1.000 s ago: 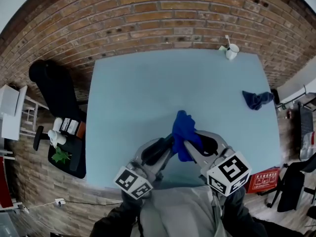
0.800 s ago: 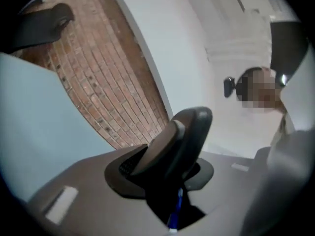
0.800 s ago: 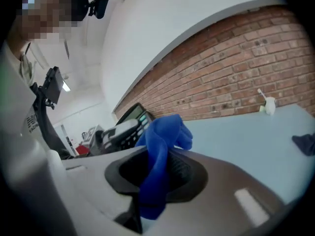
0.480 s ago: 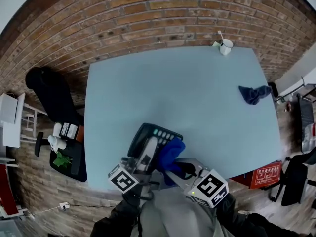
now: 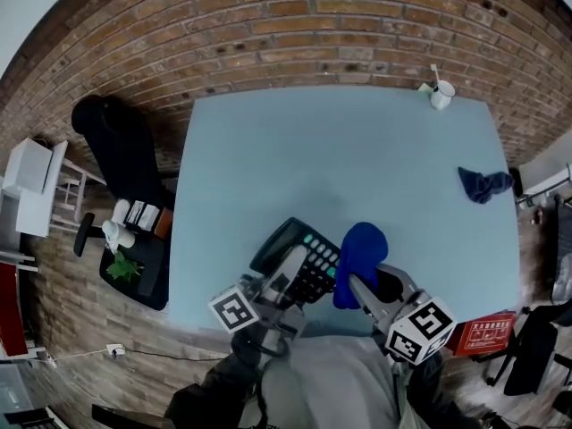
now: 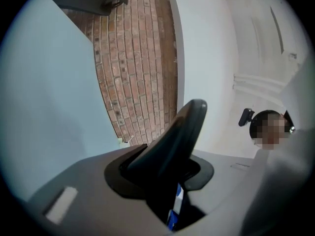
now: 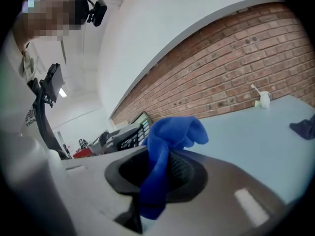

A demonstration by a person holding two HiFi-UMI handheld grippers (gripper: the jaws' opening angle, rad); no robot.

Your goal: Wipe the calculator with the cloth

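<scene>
Calculator [image 5: 284, 241], flat black plastic slab, w/ soft crumpled blue cloth [image 5: 360, 248] beside.

cloth [image 5: 360, 248] in my right gripper [image 5: 356, 282]: bright royal blue. calculator [image 5: 284, 244] in my left gripper [image 5: 295, 268]: black, a few teal keys. both grippers grey, cubes carry black-on-white square markers. table [image 5: 340, 159] pale blue. wall [image 5: 268, 25] red-brown brick. spare cloth [image 5: 484, 184] dark navy, mug [image 5: 441, 95] white.
</scene>
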